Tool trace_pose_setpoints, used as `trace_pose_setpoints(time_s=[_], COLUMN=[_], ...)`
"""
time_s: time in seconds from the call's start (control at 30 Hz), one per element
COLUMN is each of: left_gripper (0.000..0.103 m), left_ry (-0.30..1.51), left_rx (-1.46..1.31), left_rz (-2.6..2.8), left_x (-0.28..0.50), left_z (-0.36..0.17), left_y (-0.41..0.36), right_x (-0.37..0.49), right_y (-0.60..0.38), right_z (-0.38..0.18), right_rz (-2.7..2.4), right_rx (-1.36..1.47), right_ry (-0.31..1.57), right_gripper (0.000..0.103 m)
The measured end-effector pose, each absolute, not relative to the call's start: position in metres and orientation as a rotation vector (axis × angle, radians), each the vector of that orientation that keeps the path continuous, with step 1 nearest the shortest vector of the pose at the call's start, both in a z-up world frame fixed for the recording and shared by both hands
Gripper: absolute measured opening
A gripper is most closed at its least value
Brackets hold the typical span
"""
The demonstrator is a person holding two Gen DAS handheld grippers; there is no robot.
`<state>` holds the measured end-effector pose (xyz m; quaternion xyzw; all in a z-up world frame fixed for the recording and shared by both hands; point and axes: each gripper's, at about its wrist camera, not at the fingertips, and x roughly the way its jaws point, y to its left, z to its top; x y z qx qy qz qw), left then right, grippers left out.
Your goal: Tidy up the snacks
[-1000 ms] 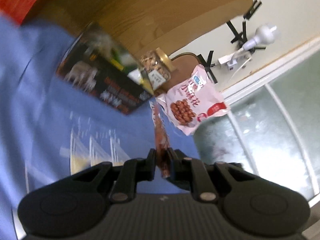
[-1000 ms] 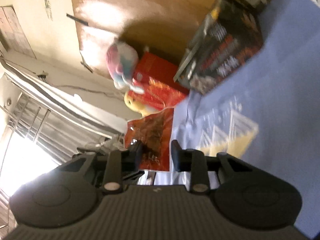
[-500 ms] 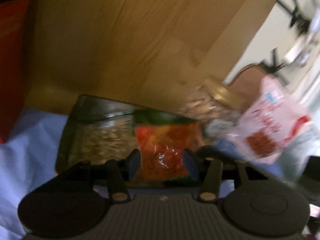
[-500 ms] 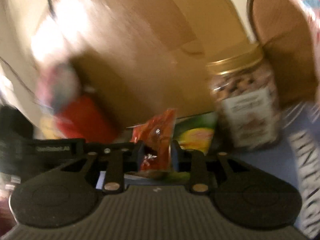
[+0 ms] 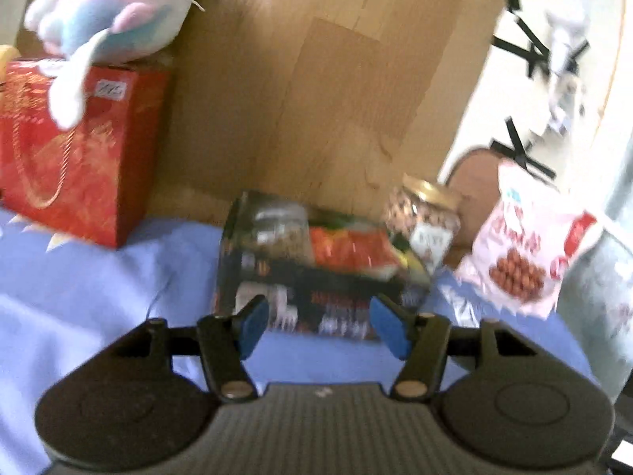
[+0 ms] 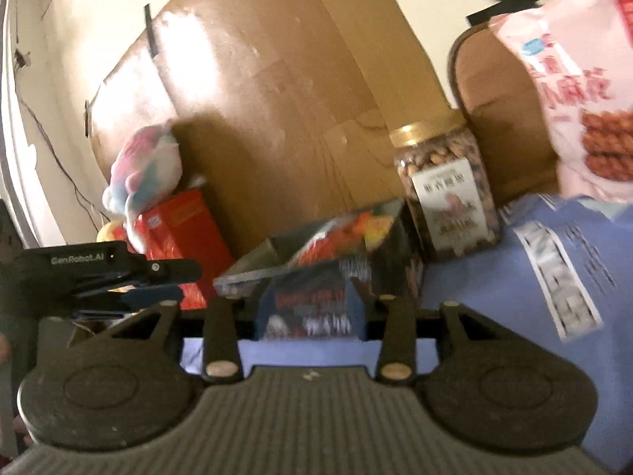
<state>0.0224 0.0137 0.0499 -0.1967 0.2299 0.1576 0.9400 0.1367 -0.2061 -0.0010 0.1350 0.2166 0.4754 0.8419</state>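
Note:
A dark open box [image 5: 316,277] sits on the blue cloth, with a red-orange snack bag [image 5: 348,249] lying in it. The box [image 6: 340,277] and bag [image 6: 336,237] also show in the right wrist view. My left gripper [image 5: 322,326] is open and empty, just in front of the box. My right gripper [image 6: 308,304] is open and empty, close to the box's front. The left gripper's side shows at the left of the right wrist view [image 6: 130,277]. A nut jar [image 5: 425,221] with a gold lid stands right of the box. A pink snack bag [image 5: 526,237] leans further right.
A red gift box [image 5: 75,150] with a plush toy [image 5: 114,16] on top stands at the back left. A wooden board [image 5: 316,79] leans behind everything. A brown chair back [image 6: 502,99] stands behind the jar. Blue cloth [image 5: 99,297] covers the surface.
Both grippers have opened and let go of the red-orange snack bag, which now lies in the dark box. Both have drawn back a little from the box.

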Motion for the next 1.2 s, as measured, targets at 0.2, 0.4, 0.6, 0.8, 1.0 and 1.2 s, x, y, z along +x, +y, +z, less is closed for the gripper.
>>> trace_pose_setpoints(time_s=[0.2,0.4,0.6,0.8,1.0,1.2], left_gripper=[0.062,0.063,0.069,0.080,0.082,0.084], left_ry=[0.445,0.465,0.476,0.471,0.476,0.474], left_rx=[-0.280,-0.186,-0.217,-0.192,-0.185,-0.168], left_rz=[0.479,0.562,0.562,0.564,0.567,0.571], left_x=[0.001,0.000,0.001,0.001,0.002,0.002], left_z=[0.016,-0.009,-0.013,-0.012,-0.012,-0.012], left_y=[-0.024,-0.032,-0.026,-0.029,-0.030,-0.031], right_x=[0.094,0.086,0.092,0.093,0.079,0.069], right_y=[-0.215,-0.210,-0.207,-0.211,-0.214,-0.215], right_z=[-0.008,-0.013,-0.018,-0.020,-0.016,-0.011], right_rz=[0.890,0.839,0.811,0.768,0.783,0.780], right_rx=[0.166,0.120,0.099,0.122,0.113,0.084], right_ry=[0.361,0.356,0.420,0.431,0.349,0.278], right_gripper=[0.069,0.077,0.077,0.081,0.090,0.091])
